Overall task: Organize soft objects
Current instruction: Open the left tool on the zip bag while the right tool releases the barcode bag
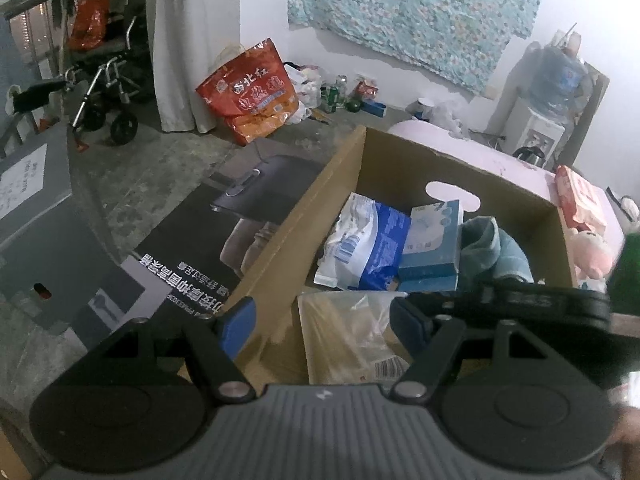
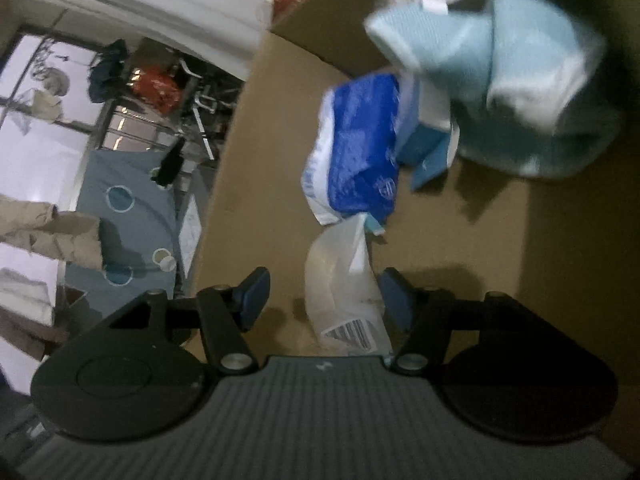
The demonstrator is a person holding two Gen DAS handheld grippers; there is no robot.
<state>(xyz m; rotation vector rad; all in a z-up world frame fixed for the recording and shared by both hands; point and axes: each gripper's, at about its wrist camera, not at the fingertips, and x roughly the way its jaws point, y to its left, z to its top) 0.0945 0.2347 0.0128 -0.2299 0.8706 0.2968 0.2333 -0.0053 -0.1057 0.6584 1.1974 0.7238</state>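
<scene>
Cardboard box [image 1: 516, 184] takes up most of both views, open at the top, with a pink surface [image 1: 520, 160] just behind its far wall. On the floor to its left lies a flattened dark printed carton [image 1: 192, 256], and further back a red shopping bag [image 1: 252, 92] leans near the white curtain [image 1: 180, 40].

Inside the box, biggest first: a teal towel [image 1: 496, 252] bunched against the right side, a blue and white plastic pack [image 1: 368, 248] lying to its left, and a light blue tissue box [image 1: 434, 240] wedged between those two, touching both. Closer to the cameras there's a clear plastic bag [image 2: 344, 292] with a barcode label, lying on the box floor.

Left gripper [image 1: 324, 320] hovers over the near edge of the box, fingers spread wide with nothing gripped. Right gripper [image 2: 324, 296] is down inside the box, fingers apart too; the clear bag sits in the gap, up against the right finger [image 2: 396, 296], but the left one is well clear of it, so no real pinch. Outside the box on the right, a pink plush toy [image 1: 592, 252] sits on the pink surface, beside a pink packet [image 1: 580, 200].
</scene>
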